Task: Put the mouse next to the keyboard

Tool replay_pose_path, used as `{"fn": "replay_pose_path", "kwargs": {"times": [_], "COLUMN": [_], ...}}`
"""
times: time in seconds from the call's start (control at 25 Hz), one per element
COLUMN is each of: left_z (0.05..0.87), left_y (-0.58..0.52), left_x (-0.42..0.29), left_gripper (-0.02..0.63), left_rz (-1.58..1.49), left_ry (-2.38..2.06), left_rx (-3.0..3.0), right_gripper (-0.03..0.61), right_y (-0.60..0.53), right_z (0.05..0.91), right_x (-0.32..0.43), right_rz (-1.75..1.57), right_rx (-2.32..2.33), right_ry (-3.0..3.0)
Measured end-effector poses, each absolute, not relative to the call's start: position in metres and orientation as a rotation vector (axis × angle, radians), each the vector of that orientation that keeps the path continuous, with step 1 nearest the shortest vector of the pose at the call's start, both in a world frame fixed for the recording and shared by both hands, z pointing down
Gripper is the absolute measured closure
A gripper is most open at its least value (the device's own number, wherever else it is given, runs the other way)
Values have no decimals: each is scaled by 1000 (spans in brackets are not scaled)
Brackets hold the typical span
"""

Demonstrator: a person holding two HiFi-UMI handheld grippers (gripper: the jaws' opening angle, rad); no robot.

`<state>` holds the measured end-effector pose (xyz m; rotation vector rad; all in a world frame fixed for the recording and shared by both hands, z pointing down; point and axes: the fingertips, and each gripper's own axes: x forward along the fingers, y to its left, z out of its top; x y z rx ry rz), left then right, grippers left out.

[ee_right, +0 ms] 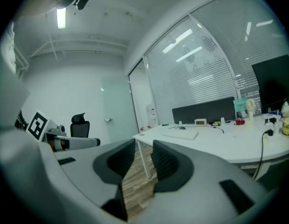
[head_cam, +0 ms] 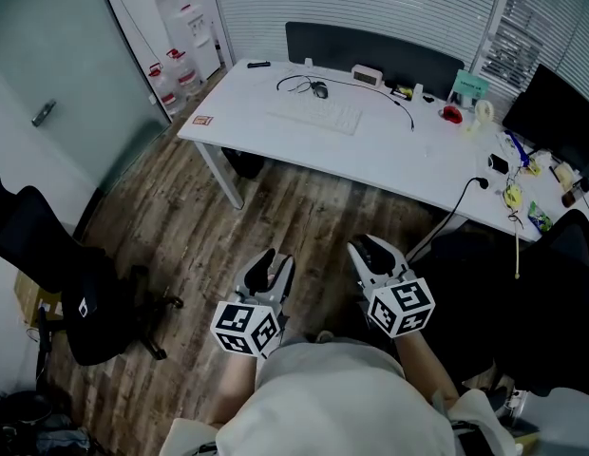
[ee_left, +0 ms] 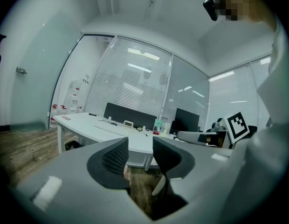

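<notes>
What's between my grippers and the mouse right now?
In the head view: a stretch of wood floor, then the desk edge and the keyboard. The mouse lies just behind the keyboard.

Light: dim, cool, ceiling lamp (ee_right: 60, 17) | edges: fisheye vignette | distance: perhaps soft

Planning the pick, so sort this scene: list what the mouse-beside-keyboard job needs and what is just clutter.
For the job: dark corded mouse; flat white keyboard.
Lying about: black flat monitor; small white desk clock; small red object; black swivel office chair.
</notes>
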<state>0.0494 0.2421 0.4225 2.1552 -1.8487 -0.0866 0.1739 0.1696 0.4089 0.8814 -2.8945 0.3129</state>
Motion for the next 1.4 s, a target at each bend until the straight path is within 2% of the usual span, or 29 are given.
{"fn": "replay_pose_path", "kwargs": {"times": [0.16,0.32,0.44,0.96,1.4], "left_z": [423,425,426,433,441], "left_y": [243,241,239,203,108], "left_x": [52,54,57,40,-14], "left_gripper": [398,359,342,330,330], "left_rz": [-92,-94,-87,-96,-89], "left_ry": [-1862,-1855,-1845,-1833,-1795], "left_rx": [2147,2140,2146,2131,2152], "right_gripper": [359,301,283,267,267], "right_y": [170,168,166,131,35], "right_z": [412,415,418,427,432], "right_x": [177,179,180,163,108], "right_rz": [337,361,371,416,424], "right_rx": [845,837,832,840,884], "right_ry": [-2899,-2904,-2896,-2863,-2840]}}
